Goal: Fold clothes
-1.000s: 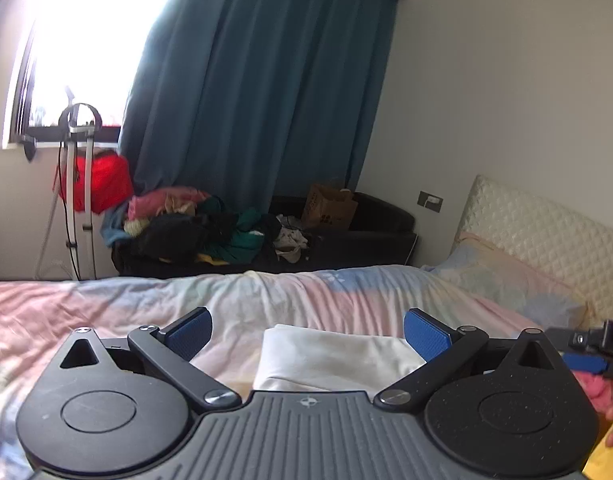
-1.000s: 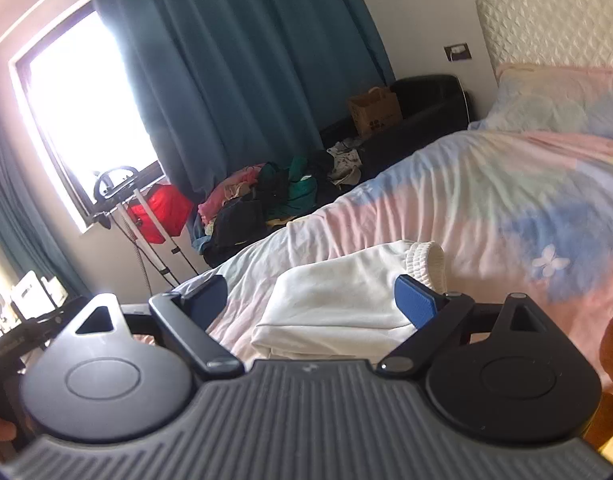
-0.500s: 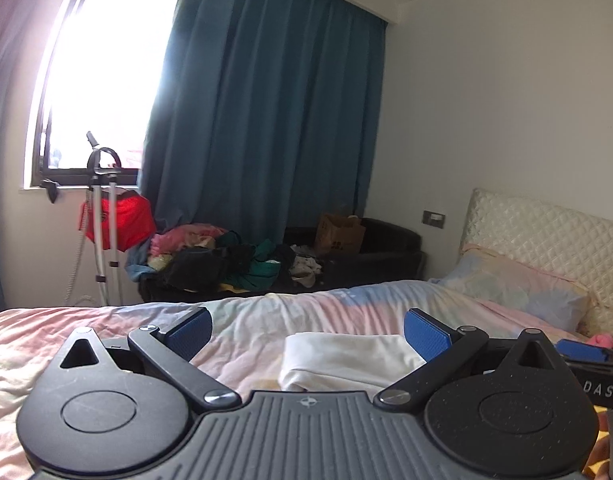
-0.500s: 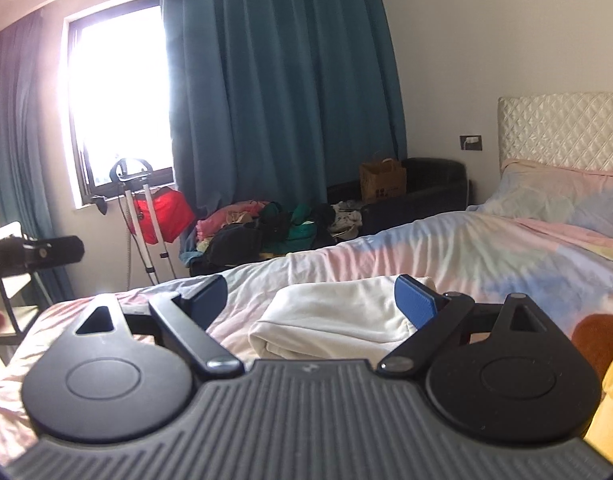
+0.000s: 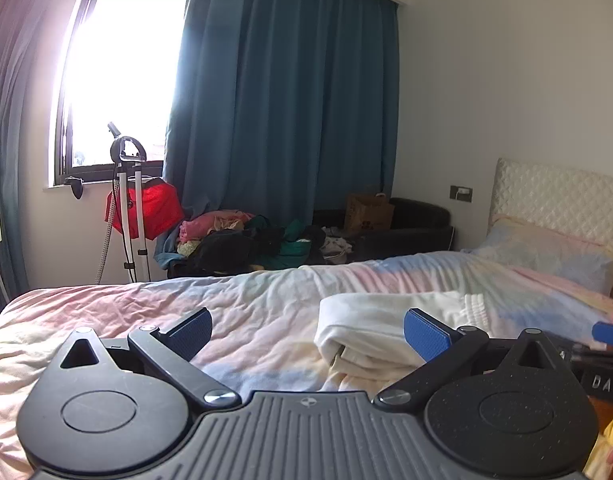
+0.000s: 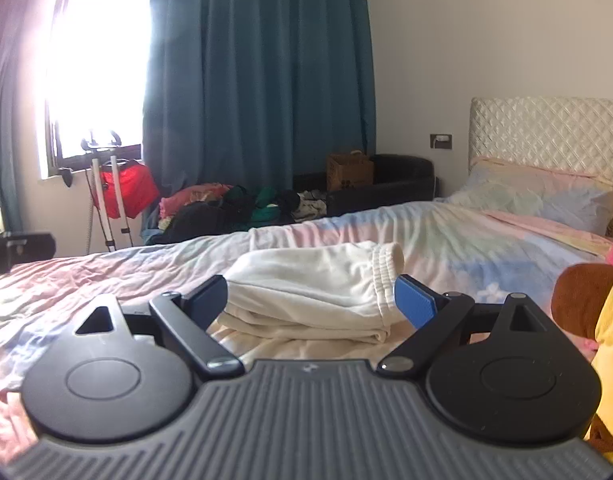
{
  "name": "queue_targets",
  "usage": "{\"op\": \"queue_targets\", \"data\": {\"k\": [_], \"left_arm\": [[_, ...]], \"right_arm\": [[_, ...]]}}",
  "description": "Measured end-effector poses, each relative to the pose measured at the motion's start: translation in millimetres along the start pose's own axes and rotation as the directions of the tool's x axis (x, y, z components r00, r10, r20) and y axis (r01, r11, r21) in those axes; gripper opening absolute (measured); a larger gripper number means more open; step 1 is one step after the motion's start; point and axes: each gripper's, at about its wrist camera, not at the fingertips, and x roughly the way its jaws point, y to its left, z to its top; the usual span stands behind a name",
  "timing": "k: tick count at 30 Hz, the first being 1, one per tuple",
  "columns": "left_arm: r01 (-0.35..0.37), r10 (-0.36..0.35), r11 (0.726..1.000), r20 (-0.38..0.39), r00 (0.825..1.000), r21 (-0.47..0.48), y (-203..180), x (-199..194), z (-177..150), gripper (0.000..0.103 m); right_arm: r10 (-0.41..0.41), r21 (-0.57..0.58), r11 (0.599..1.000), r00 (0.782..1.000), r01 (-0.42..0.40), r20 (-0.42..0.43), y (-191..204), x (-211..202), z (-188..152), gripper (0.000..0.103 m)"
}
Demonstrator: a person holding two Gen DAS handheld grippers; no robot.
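Clothes for folding lie on the bed (image 6: pixel 106 276). One white garment (image 6: pixel 314 292) is folded into a thick bundle and rests on the pastel sheet, near the middle of the bed. Its ribbed band is on the side toward the pillow (image 6: pixel 546 196).

From the right wrist view, the right gripper (image 6: pixel 310 300) has its jaws wide apart. The white bundle sits right in front of it, in the gap between the two blue pads, but the pads do not press on it. From the left wrist view, the left gripper (image 5: pixel 306 330) also has its jaws wide apart. Nothing is held in them. The white garment (image 5: pixel 386 320) shows toward the right pad, a little past it on the sheet.

Beside the right gripper, at the edge of the picture, there is some yellow cloth (image 6: pixel 610 344) and something brown (image 6: pixel 578 296).

Across the room a blue curtain (image 6: pixel 258 72) hangs next to a bright window (image 6: pixel 94 68). A heap of mixed clothes (image 6: pixel 234 204) lies by the wall below the curtain. A red bag (image 6: pixel 126 188) hangs on a white stand near the window. A brown box (image 6: pixel 348 166) sits on a dark seat.
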Motion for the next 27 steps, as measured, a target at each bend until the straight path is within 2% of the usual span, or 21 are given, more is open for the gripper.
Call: {"op": "queue_targets", "data": {"k": [4, 8, 12, 18, 27], "left_arm": [[0.003, -0.003, 1.0, -0.034, 0.999, -0.012, 4, 8, -12, 0.103], [-0.01, 0.01, 1.0, -0.027, 1.0, -0.008, 2, 12, -16, 0.103], [-0.025, 0.025, 1.0, -0.015, 1.0, 0.011, -3, 11, -18, 0.103], [-0.023, 0.022, 0.999, -0.02, 1.0, -0.024, 4, 12, -16, 0.103], [-0.026, 0.025, 0.999, -0.032, 0.999, -0.03, 7, 14, -18, 0.103]], "right_arm": [[-0.007, -0.02, 1.0, 1.0, 0.007, 0.011, 3, -1, -3, 0.092], [-0.042, -0.031, 0.999, 0.999, 0.042, -0.003, 7, 2, -7, 0.092], [-0.063, 0.007, 0.998, 0.998, 0.063, 0.005, 4, -1, -10, 0.092], [-0.046, -0.06, 0.997, 0.999, 0.045, -0.003, 14, -1, -12, 0.092], [-0.036, -0.02, 0.999, 0.999, 0.035, -0.024, 8, -1, -11, 0.092]]}}
